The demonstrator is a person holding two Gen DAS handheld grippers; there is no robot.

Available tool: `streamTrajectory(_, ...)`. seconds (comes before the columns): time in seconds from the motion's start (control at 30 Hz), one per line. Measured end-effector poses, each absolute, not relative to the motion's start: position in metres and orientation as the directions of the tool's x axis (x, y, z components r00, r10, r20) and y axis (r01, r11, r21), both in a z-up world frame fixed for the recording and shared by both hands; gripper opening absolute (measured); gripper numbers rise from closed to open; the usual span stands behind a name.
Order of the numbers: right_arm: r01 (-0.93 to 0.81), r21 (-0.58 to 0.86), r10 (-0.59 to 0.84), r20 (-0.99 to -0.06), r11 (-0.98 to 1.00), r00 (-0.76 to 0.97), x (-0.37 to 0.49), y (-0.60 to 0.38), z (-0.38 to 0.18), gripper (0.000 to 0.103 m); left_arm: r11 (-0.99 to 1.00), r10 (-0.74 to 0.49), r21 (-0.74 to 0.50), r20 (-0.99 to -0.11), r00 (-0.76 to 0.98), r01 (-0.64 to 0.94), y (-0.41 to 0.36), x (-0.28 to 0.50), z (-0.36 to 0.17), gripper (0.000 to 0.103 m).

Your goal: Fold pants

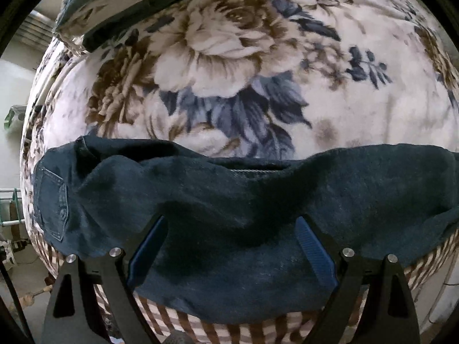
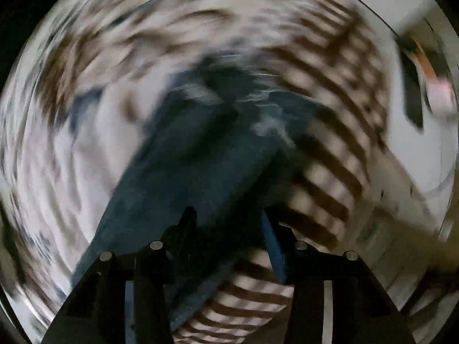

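Dark blue denim pants (image 1: 229,200) lie across the near edge of a bed covered with a floral blanket (image 1: 229,57). A back pocket shows at their left end (image 1: 51,200). My left gripper (image 1: 232,229) is open, its blue-padded fingers spread wide just over the pants' near fold, holding nothing. In the right wrist view, which is heavily motion-blurred, the pants (image 2: 186,172) run up the middle. My right gripper (image 2: 229,223) has its jaws apart with denim lying between them; whether it grips the cloth I cannot tell.
A brown-and-white checked sheet (image 1: 243,329) hangs at the bed's near edge, also in the right wrist view (image 2: 330,186). A folded dark cloth and pillow (image 1: 114,5) lie at the far left of the bed. A rack (image 1: 11,206) stands on the floor at the left.
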State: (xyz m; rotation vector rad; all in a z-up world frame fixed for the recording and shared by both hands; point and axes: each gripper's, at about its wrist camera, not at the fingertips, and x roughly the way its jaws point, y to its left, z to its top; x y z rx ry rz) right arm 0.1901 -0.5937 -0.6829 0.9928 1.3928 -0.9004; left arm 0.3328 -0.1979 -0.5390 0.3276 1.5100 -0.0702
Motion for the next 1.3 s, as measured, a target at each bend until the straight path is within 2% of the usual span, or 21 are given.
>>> streamTrajectory(0.1,0.948,0.239,0.154,-0.966,0.21,0.21,0.163,-0.596,-0.688,0.049,0.953,0.146,0.158,-0.987,0.063,0.257,-0.199,0.326,-0.54,0.091)
streamTrajectory(0.17,0.938,0.287,0.144,-0.954,0.193,0.263,0.159,-0.594,-0.69,0.049,0.952,0.145,0.154,-0.988,0.053,0.266,-0.2,0.322,-0.542,0.091)
streamTrajectory(0.23,0.932,0.271,0.093,-0.962,0.239,0.256,0.159,-0.591,-0.687,0.048,0.95,0.143,0.151,-0.989,0.047,0.274,-0.202,0.319,-0.542,0.091)
streamTrajectory(0.27,0.929,0.266,0.086,-0.964,0.258,0.252,0.157,-0.6,-0.683,0.025,0.949,0.141,0.149,-0.989,0.049,0.277,-0.203,0.317,-0.542,0.091)
streamTrajectory(0.3,0.929,0.238,0.072,-0.971,0.285,0.227,0.163,-0.599,-0.683,0.009,0.949,0.14,0.149,-0.989,0.052,0.28,-0.203,0.315,-0.541,0.091)
streamTrajectory(0.33,0.93,0.199,0.058,-0.98,0.309,0.191,0.166,-0.607,-0.684,0.007,0.948,0.139,0.148,-0.989,0.053,0.283,-0.204,0.314,-0.541,0.091)
streamTrajectory(0.5,0.886,0.204,-0.014,-0.973,0.417,0.231,0.166,-0.62,-0.661,0.007,0.947,0.129,0.141,-0.99,0.059,0.289,-0.203,0.312,-0.537,0.091)
streamTrajectory(0.6,0.863,0.174,0.032,-0.983,0.474,0.18,0.163,-0.617,-0.672,0.008,0.949,0.129,0.138,-0.99,0.05,0.282,-0.203,0.314,-0.539,0.091)
streamTrajectory(0.63,0.87,0.175,0.064,-0.984,0.461,0.164,0.16,-0.621,-0.678,0.014,0.951,0.127,0.135,-0.991,0.046,0.279,-0.204,0.315,-0.538,0.091)
streamTrajectory(0.7,0.893,0.207,0.082,-0.978,0.4,0.19,0.153,-0.628,-0.677,0.02,0.951,0.124,0.132,-0.991,0.048,0.281,-0.206,0.314,-0.537,0.091)
streamTrajectory(0.73,0.906,0.199,0.068,-0.98,0.375,0.187,0.147,-0.63,-0.672,0.028,0.949,0.123,0.133,-0.991,0.052,0.285,-0.207,0.313,-0.537,0.091)
streamTrajectory(0.77,0.917,0.19,0.041,-0.981,0.351,0.188,0.143,-0.633,-0.665,0.03,0.948,0.122,0.133,-0.991,0.057,0.288,-0.208,0.312,-0.536,0.091)
streamTrajectory(0.87,0.92,0.226,0.013,-0.972,0.319,0.234,0.137,-0.638,-0.658,0.03,0.948,0.116,0.127,-0.992,0.054,0.293,-0.212,0.312,-0.536,0.091)
streamTrajectory(0.97,0.913,0.237,0.078,-0.972,0.332,0.223,0.145,-0.641,-0.675,0.03,0.948,0.112,0.121,-0.993,0.045,0.295,-0.217,0.312,-0.539,0.091)
streamTrajectory(1.0,0.914,0.235,0.087,-0.972,0.331,0.219,0.149,-0.64,-0.679,0.029,0.947,0.112,0.12,-0.993,0.045,0.296,-0.218,0.312,-0.539,0.091)
streamTrajectory(1.03,0.913,0.222,0.069,-0.975,0.343,0.211,0.15,-0.637,-0.679,0.013,0.946,0.113,0.121,-0.993,0.045,0.3,-0.219,0.312,-0.539,0.091)
streamTrajectory(1.07,0.911,0.18,0.027,-0.983,0.37,0.183,0.156,-0.632,-0.677,0.007,0.945,0.115,0.123,-0.992,0.046,0.304,-0.22,0.311,-0.539,0.091)
streamTrajectory(1.17,0.879,0.098,-0.079,-0.985,0.467,0.152,0.168,-0.615,-0.656,0.006,0.943,0.111,0.122,-0.992,0.053,0.308,-0.223,0.311,-0.536,0.091)
streamTrajectory(1.3,0.805,0.121,-0.184,-0.944,0.581,0.274,0.174,-0.589,-0.604,0.006,0.944,0.101,0.116,-0.993,0.064,0.308,-0.225,0.313,-0.531,0.091)
